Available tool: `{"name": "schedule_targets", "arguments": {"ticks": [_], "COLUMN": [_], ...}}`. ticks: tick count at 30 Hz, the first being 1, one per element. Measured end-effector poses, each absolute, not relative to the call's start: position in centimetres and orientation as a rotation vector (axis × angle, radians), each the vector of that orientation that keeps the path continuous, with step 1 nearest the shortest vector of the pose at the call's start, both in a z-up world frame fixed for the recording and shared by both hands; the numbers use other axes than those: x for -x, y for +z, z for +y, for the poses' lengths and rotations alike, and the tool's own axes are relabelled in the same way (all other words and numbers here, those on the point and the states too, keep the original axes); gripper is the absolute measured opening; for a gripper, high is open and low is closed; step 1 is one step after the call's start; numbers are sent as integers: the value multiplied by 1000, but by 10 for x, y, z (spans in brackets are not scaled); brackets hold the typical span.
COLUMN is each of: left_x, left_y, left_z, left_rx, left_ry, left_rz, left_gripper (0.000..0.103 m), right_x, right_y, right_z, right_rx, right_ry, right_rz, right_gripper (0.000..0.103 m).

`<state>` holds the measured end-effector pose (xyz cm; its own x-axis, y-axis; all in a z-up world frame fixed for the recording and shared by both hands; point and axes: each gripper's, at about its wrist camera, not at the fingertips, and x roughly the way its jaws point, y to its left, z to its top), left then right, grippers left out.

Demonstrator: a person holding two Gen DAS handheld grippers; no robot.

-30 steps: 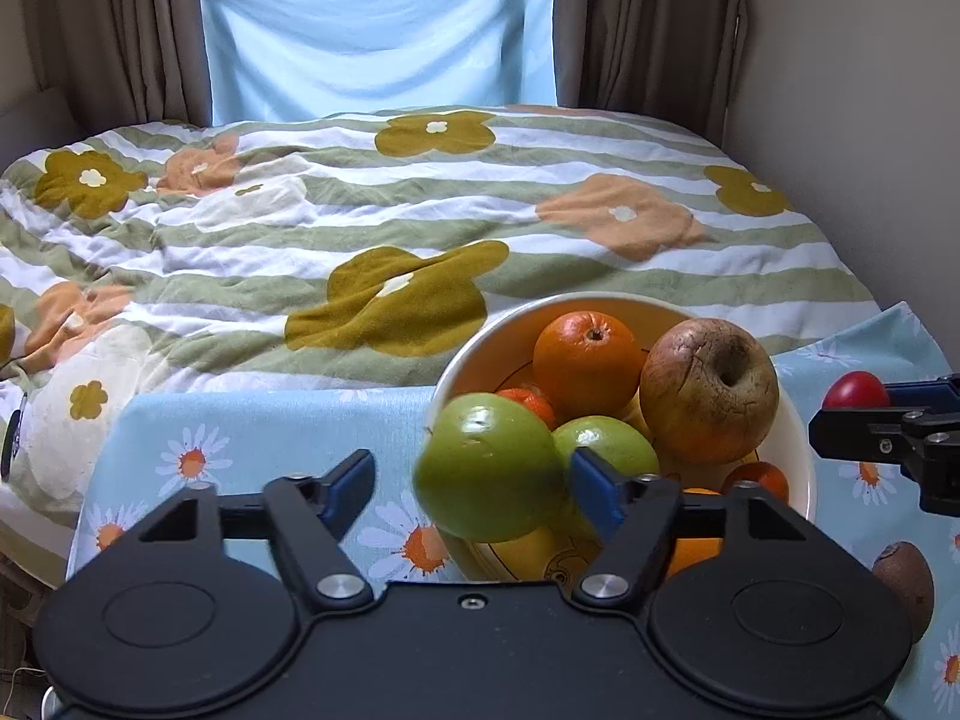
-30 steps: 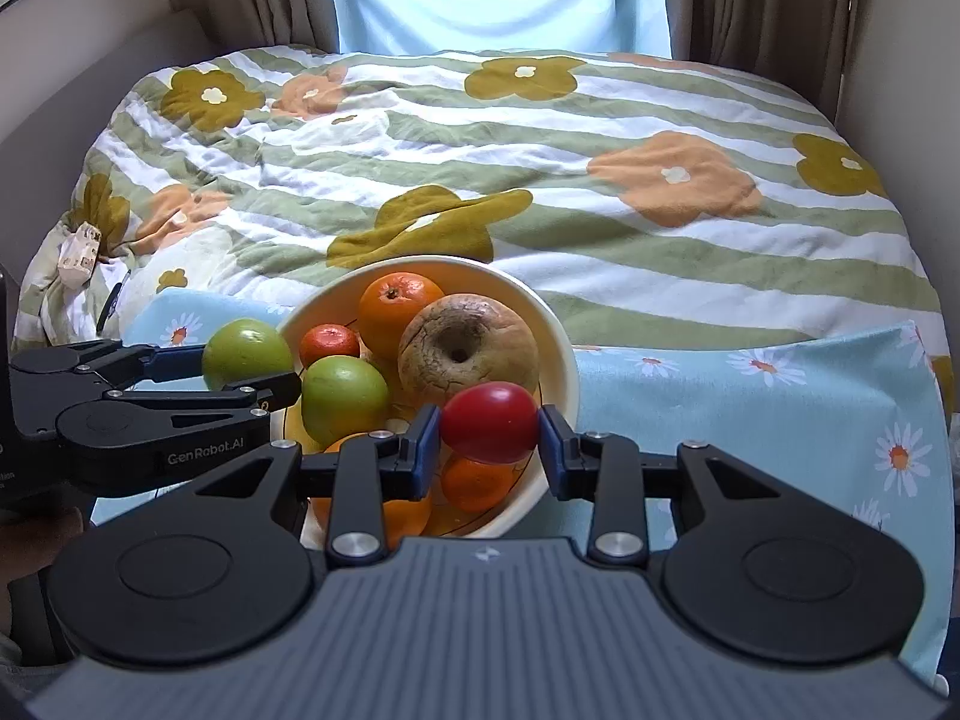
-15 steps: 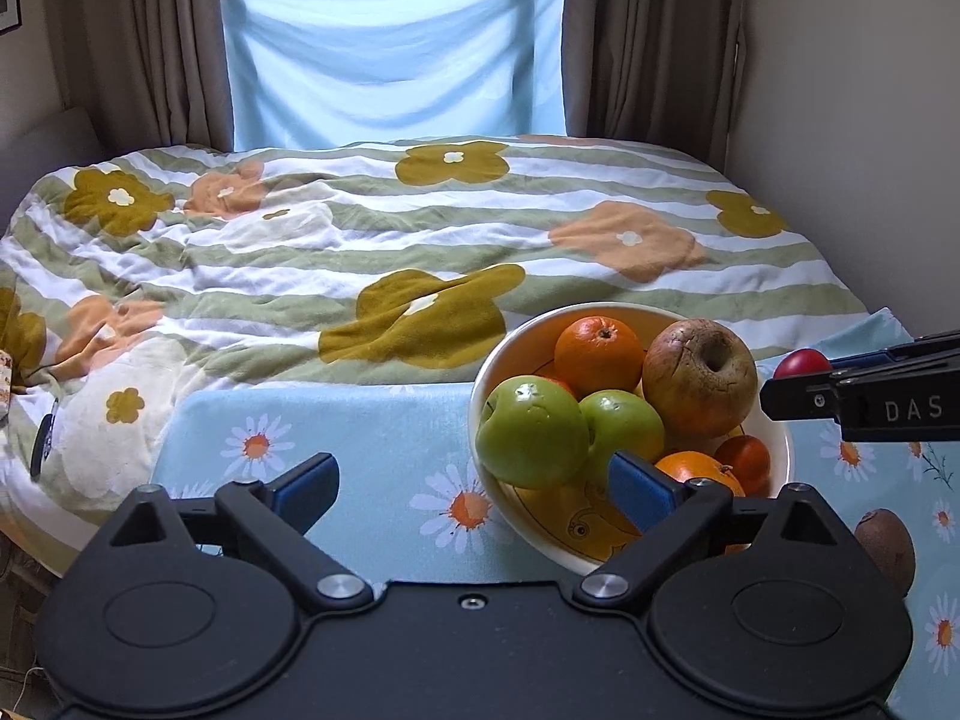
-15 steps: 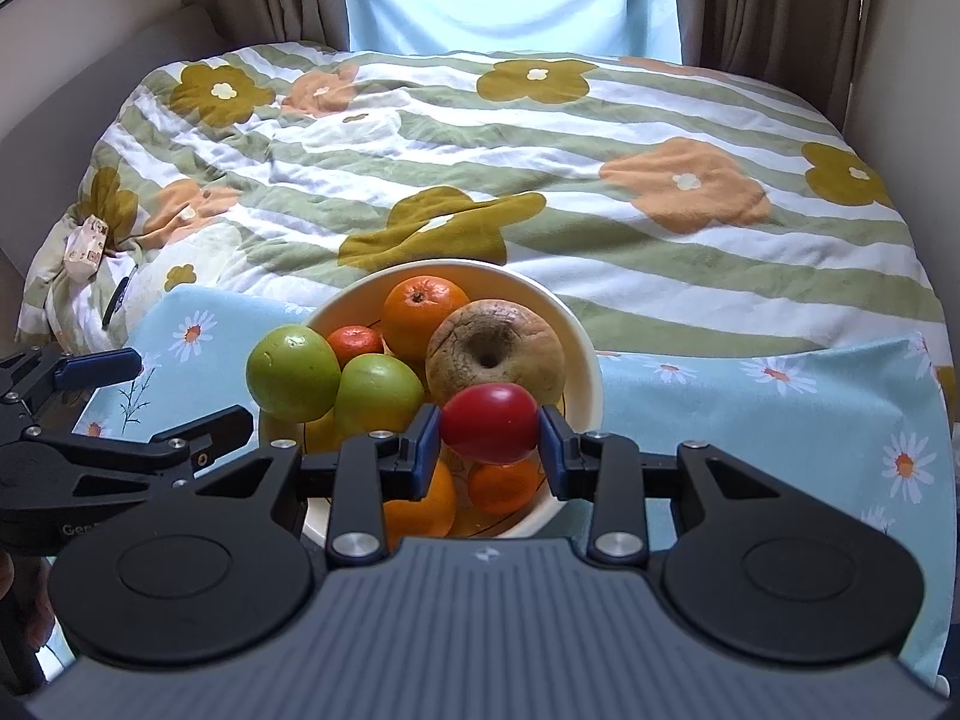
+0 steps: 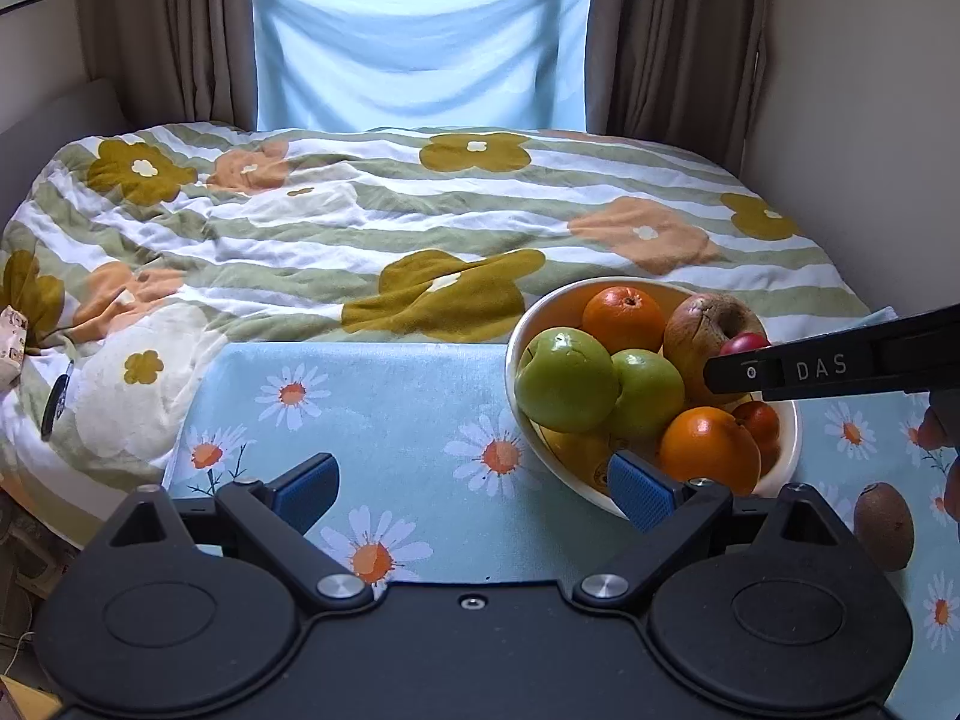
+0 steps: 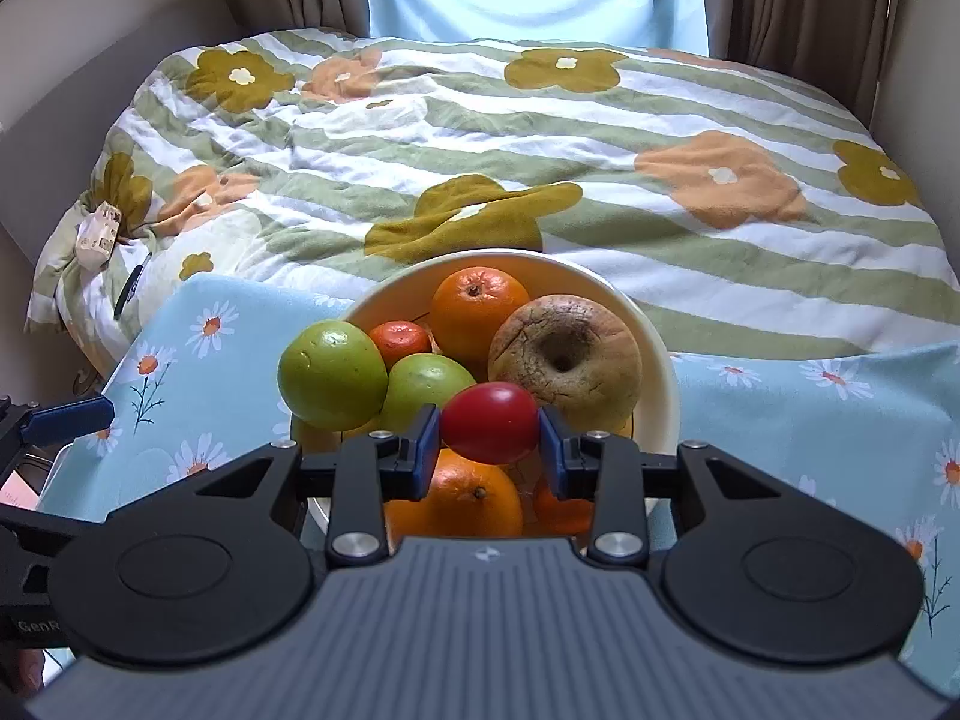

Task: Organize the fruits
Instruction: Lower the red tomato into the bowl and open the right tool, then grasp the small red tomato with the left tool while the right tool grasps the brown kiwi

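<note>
A cream bowl (image 5: 516, 336) (image 6: 660, 354) on the daisy tablecloth holds two green apples (image 5: 567, 381) (image 6: 333, 375), oranges (image 5: 624, 319) (image 6: 479, 305), a wrinkled brown apple (image 6: 564, 354) and small tangerines. My right gripper (image 6: 489, 441) is shut on a red tomato (image 6: 490, 423) and holds it above the bowl's near side. It shows in the left wrist view as a black arm (image 5: 840, 366) over the bowl, the tomato (image 5: 744, 343) peeking behind it. My left gripper (image 5: 474, 492) is open and empty, pulled back left of the bowl.
A brown kiwi (image 5: 883, 525) lies on the tablecloth (image 5: 360, 408) right of the bowl. Behind the table is a bed with a striped flower quilt (image 5: 390, 228). A wall stands at the right.
My left gripper let go of the green apple, which now rests in the bowl, and drew back to the left. My right gripper moved the tomato over the bowl.
</note>
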<state>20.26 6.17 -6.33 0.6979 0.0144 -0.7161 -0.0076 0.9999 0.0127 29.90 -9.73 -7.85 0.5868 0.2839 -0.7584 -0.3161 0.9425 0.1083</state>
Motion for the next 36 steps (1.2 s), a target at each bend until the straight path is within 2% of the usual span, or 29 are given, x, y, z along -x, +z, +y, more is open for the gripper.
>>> {"name": "schedule_targets", "arguments": {"ticks": [6,7,9,11,24,36], "left_x": [-200,-199,-198,-196,-186,-171], "left_y": [-67,-68,-69,-70,-60,-24], "left_z": [63,62,59,58,60,63], "left_rx": [-8,-15,-24,-20,-12,8], "left_ry": [-5,-8,-14,-20,-30,21], "left_rz": [802,803,805,809,803,723], "left_gripper": [98,98,98,98,99,98], "right_x": [-297,-296,-294,-290,-275,-249], "right_y": [-83,-82,-80,-77,-62,-33], "right_z": [-90,-90,-91,-93,-98,-117], "right_rx": [66,69,65,52,57,37], "right_ry": [358,356,353,341,331,290], "right_rz": [875,866,850,830,815,781], "right_gripper": [51,55,86,102,103,103]}}
